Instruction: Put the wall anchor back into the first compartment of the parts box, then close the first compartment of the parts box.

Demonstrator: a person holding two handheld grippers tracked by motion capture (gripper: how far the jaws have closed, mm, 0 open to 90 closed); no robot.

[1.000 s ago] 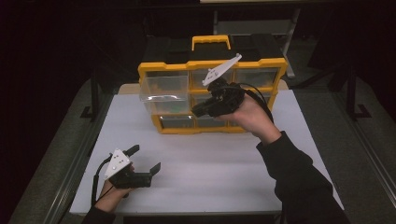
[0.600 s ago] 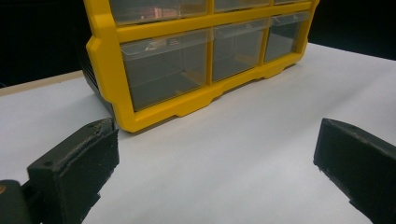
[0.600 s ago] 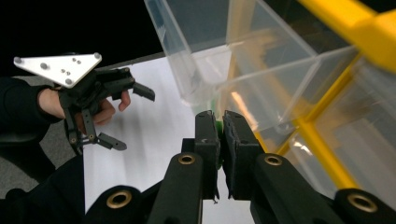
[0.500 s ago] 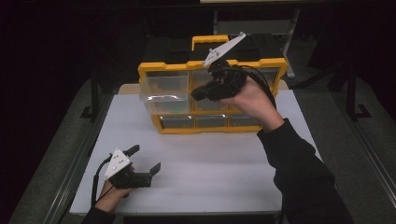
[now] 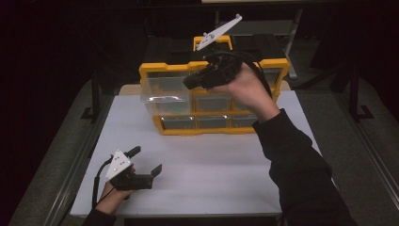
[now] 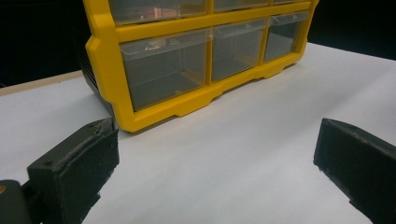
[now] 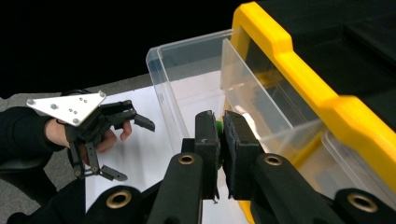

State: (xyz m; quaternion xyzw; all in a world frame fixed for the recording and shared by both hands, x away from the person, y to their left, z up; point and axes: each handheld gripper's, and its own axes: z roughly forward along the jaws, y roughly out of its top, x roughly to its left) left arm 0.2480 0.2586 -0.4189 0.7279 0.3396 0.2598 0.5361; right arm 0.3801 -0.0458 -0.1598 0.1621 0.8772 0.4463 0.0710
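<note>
Green piece (image 7: 218, 127), small, sits pinched in my right tool (image 7: 220, 140) above the pulled-out clear drawer (image 5: 165, 89) of the yellow organizer (image 5: 277, 66) at the tabletop's (image 5: 211, 160) far edge. Left tool (image 5: 147, 160) rests agape near the front-left corner.

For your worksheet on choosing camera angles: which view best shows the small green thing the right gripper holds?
The right gripper view: the green piece sits pinched between the right gripper fingers, above the open clear drawer. In the high view the hand hides it; the left gripper view faces the cabinet's lower drawers.
</note>
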